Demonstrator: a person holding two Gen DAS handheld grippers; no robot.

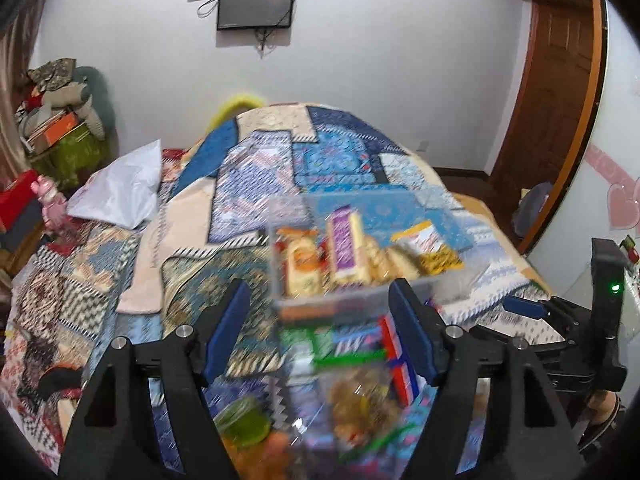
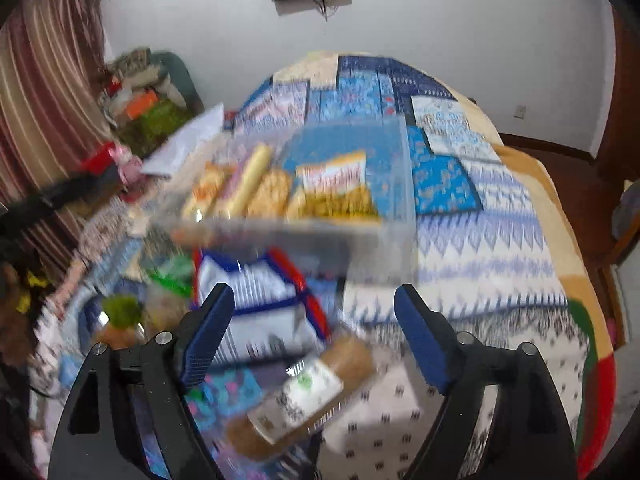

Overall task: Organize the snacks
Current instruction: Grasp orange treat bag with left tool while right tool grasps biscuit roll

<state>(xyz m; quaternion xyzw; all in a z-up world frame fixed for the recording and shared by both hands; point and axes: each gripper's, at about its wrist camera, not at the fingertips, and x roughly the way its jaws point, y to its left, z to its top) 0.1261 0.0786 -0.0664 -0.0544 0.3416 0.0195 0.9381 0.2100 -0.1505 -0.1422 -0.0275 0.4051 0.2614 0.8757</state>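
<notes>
A clear plastic bin (image 1: 352,296) sits on a patchwork bed, holding several yellow and orange snack packets (image 1: 360,248); it also shows in the right wrist view (image 2: 396,200). Loose snacks lie in front of it: a red, white and blue packet (image 2: 256,292), a brown cookie roll with a white label (image 2: 308,392), a clear bag of brown pieces (image 1: 360,404) and a green-lidded item (image 1: 244,420). My left gripper (image 1: 320,320) is open and empty over the loose snacks. My right gripper (image 2: 314,320) is open and empty above the cookie roll. Both views are blurred.
The patchwork bedspread (image 1: 320,152) covers the bed. A white plastic bag (image 1: 120,188) lies at the left. A pile of clothes and boxes (image 1: 60,112) stands in the far left corner. A wooden door (image 1: 556,80) is at the right. My right gripper's body (image 1: 580,332) shows in the left wrist view.
</notes>
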